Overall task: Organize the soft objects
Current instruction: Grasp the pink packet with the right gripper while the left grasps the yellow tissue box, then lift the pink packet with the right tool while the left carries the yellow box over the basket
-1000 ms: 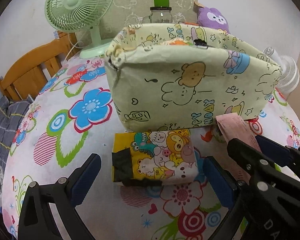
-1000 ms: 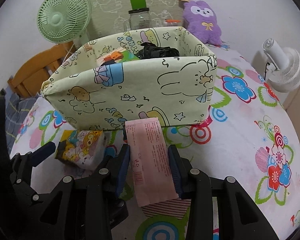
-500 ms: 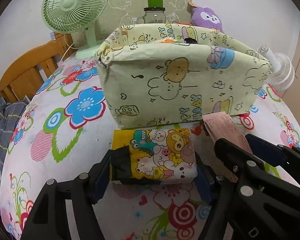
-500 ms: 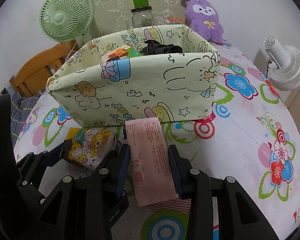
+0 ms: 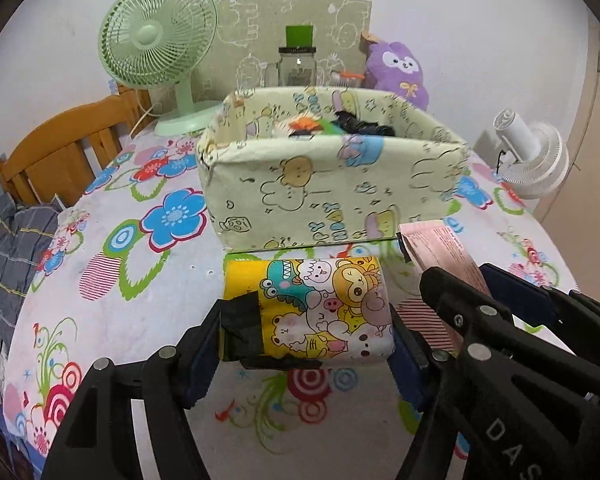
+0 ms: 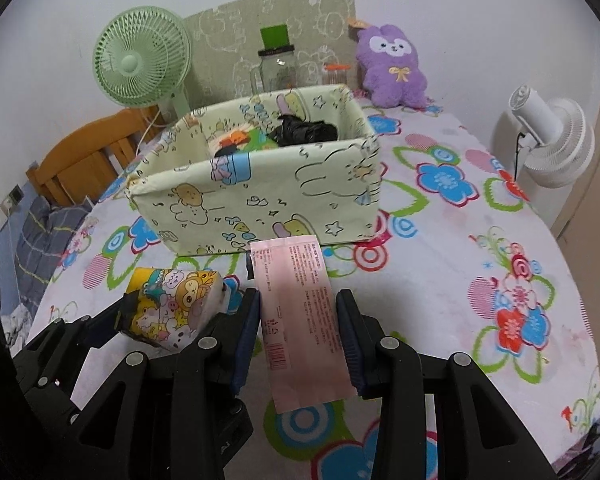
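Left wrist view: the left gripper [image 5: 306, 340] is clamped on a yellow cartoon-print soft pack [image 5: 312, 308], just before the pale green fabric storage box [image 5: 332, 184]. The right gripper [image 6: 298, 332] is pressed onto a flat pink paper-wrapped packet [image 6: 300, 320]. A few soft items already lie inside the box; judging by this, both held pieces are yet to go in.
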### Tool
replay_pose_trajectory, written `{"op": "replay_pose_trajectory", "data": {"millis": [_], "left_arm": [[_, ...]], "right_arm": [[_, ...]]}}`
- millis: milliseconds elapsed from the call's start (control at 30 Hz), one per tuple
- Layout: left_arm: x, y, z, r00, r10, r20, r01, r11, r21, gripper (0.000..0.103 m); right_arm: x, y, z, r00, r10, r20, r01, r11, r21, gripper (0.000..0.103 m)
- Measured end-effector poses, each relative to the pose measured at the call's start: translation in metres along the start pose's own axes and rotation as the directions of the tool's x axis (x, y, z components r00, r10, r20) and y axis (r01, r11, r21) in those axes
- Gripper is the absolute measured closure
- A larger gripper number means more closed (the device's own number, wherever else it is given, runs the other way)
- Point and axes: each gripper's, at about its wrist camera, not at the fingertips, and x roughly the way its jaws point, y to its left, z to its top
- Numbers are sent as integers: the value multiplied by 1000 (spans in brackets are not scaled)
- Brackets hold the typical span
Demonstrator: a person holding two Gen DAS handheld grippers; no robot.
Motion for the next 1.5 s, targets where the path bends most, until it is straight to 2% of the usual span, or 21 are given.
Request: {"op": "replay_pose_trajectory", "data": {"millis": [367,800,1167,1500], "left_arm": [[-46,-14,3,997,-1,75,2,1000,-5,29],[-90,-19,23,986,-11,166,11,1000,1,29],[-110,-16,44,976,-27,218,28,1000,-3,28],[-108,-13,70,969,-10,246,14,1000,-15,28]], "right_arm": [[-46,-6,1,997,0,82,1,1000,-11,61],[-93,-8,20,984,1,180,2,1000,-17,61],[-116,-7,45,971,14,241,-10,1000,-16,61],[-115,-6,72,963,29,267,-21,999,-32,61]]}}
